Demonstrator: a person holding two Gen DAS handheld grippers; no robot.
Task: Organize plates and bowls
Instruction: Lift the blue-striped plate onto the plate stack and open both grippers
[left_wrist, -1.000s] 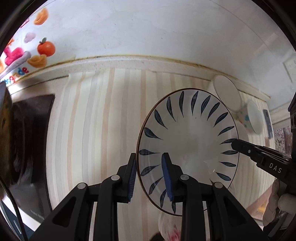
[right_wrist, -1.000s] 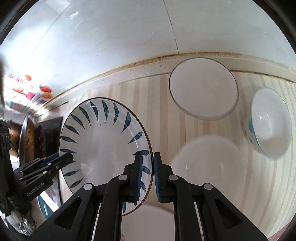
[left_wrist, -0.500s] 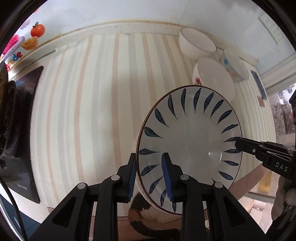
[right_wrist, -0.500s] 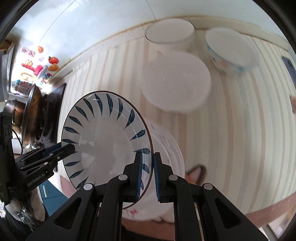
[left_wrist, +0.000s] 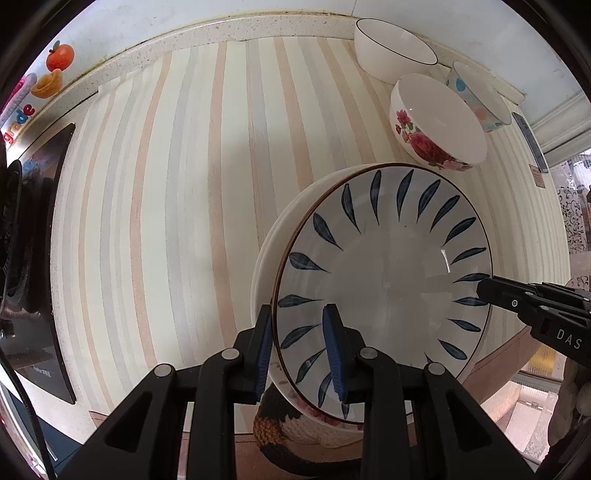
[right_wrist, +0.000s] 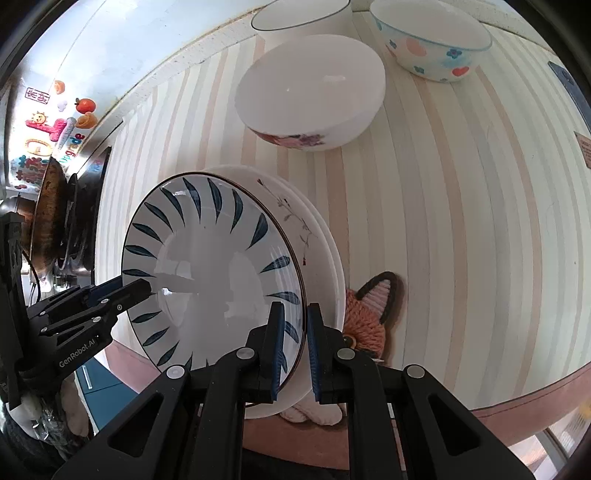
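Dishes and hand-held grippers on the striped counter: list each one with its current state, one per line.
Blue-leaf plate: gripped at opposite rim edges, held over the plate stack.
Plate stack: on the counter, partly covered by the held plate.
Rose bowl: upright, empty.
Black-rimmed white bowl: upright, empty.
Heart-and-flower bowl: upright, empty.
Left hand-held gripper: shut on the plate rim.
Right hand-held gripper: shut on the opposite rim.

Carried across and down from the bare stretch of striped counter near the back wall to just above the stack of white plates at the front edge. Leaf-patterned plate now covering most of that stack. Three bowls, earlier close ahead, now farther back.
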